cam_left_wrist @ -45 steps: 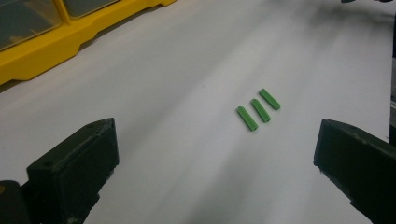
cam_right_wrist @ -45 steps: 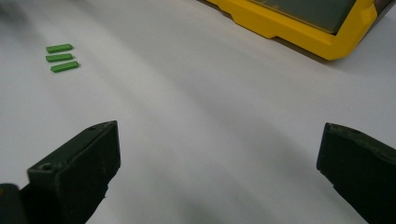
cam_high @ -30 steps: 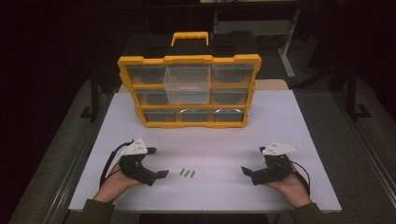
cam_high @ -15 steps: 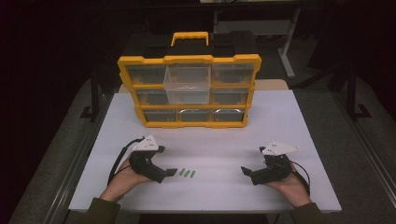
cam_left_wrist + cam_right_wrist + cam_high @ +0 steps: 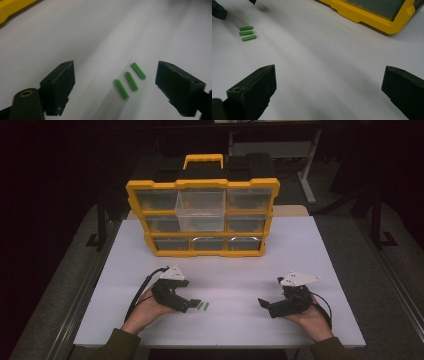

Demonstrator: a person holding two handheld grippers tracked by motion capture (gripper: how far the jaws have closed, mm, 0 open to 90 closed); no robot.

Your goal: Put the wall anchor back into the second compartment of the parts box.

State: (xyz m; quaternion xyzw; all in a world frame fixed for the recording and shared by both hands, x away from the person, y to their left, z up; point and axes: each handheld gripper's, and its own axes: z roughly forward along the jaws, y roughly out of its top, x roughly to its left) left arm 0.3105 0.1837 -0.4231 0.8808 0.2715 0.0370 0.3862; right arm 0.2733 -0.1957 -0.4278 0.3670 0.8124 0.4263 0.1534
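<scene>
- While the left claw (image 5: 115, 82) hangs spread wide over the near part of the tabletop (image 5: 235, 270), the three green plugs (image 5: 130, 80) lie on the bare surface between its jaws, closer to the right-hand one in the left gripper view.
- Seen from the high view, the plugs (image 5: 202, 305) sit near the tabletop's near edge, left of its middle, just beside the tips of the left claw (image 5: 194, 304).
- They lie side by side, roughly parallel, close together but apart, none touching a jaw.
- Each looks like a short ribbed plastic piece: judged from that, very light, fairly stiff, and not fragile.
- The ribs should give the pads some bite, yet a piece this small and light can skid or flip on the smooth white surface if a jaw nudges it first.
- Best hold, in my judgement: across the short width at mid-length of one plug, jaws brought down flat to the tabletop so neither tip pushes it away.
- The neighbours lie so near that closing may sweep up more than one; taking an outer plug leaves more room.
- The right claw (image 5: 265, 304) rests near the near edge on the right side, well apart from the plugs, its jaws spread and empty in the right gripper view.
- A yellow organizer case (image 5: 202, 217) stands upright towards the far edge, with one clear drawer (image 5: 201, 210) pulled forward in the upper middle.
</scene>
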